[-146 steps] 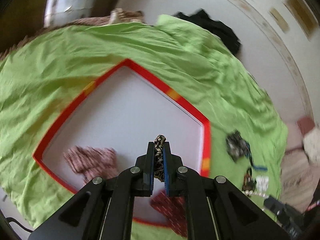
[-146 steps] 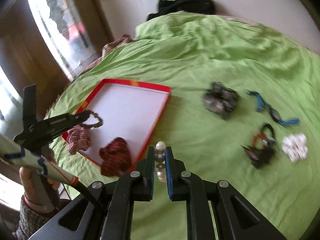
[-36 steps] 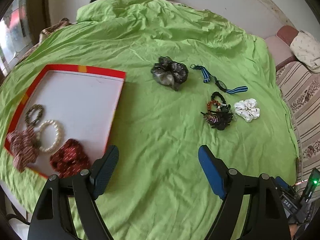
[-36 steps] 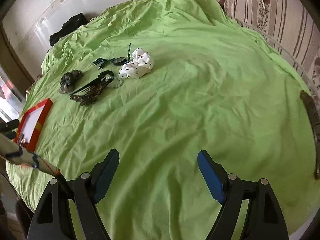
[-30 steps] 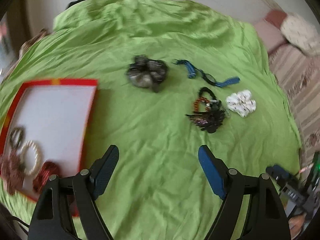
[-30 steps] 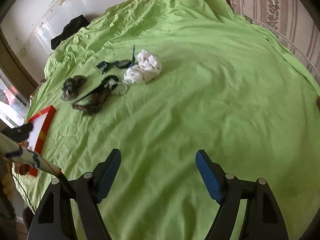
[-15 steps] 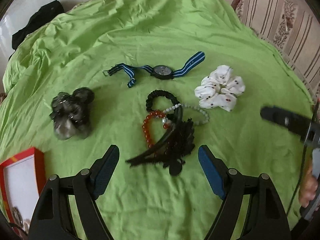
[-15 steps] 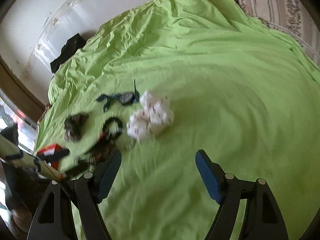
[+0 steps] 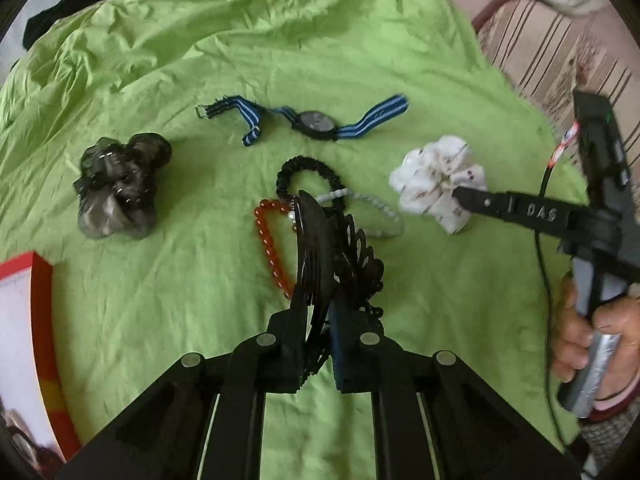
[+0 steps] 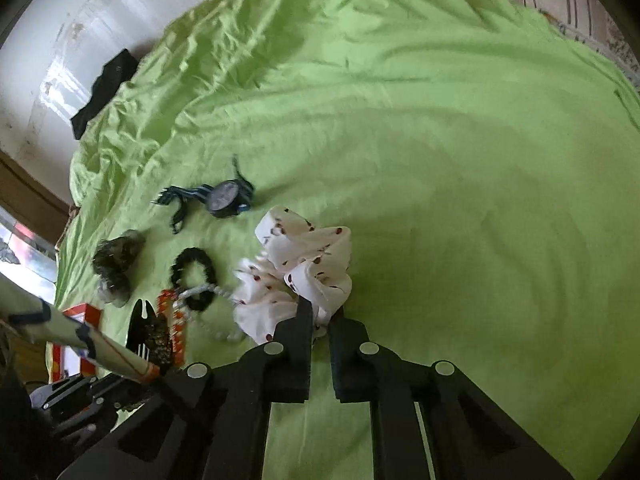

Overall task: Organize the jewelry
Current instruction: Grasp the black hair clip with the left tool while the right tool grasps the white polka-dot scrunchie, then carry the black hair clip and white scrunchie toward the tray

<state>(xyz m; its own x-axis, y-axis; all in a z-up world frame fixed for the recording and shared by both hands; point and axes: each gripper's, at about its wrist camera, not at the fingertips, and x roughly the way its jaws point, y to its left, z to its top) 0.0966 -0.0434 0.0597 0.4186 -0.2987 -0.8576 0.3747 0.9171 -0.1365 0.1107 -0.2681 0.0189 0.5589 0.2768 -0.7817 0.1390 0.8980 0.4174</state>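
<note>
My left gripper [image 9: 319, 322] is shut on a black butterfly hair clip [image 9: 320, 248], held upright on the green sheet. Beside the clip lie a red bead bracelet [image 9: 269, 244], a black hair tie [image 9: 308, 170] and a pale bead bracelet [image 9: 372, 204]. My right gripper [image 10: 320, 316] is shut on the white patterned scrunchie [image 10: 296, 268]; it also shows in the left wrist view [image 9: 440, 184]. The red-rimmed white tray [image 9: 36, 320] is at the left edge.
A blue striped watch [image 9: 316, 122] and a grey scrunchie [image 9: 116, 188] lie farther back on the sheet. A black cloth [image 10: 104, 88] lies at the bed's far edge. A striped sofa [image 9: 560, 48] stands to the right.
Both grippers moved from the tray to the loose pile and closed: the left one on the black hair clip, the right one on the white scrunchie. Half a second ago both were open.
</note>
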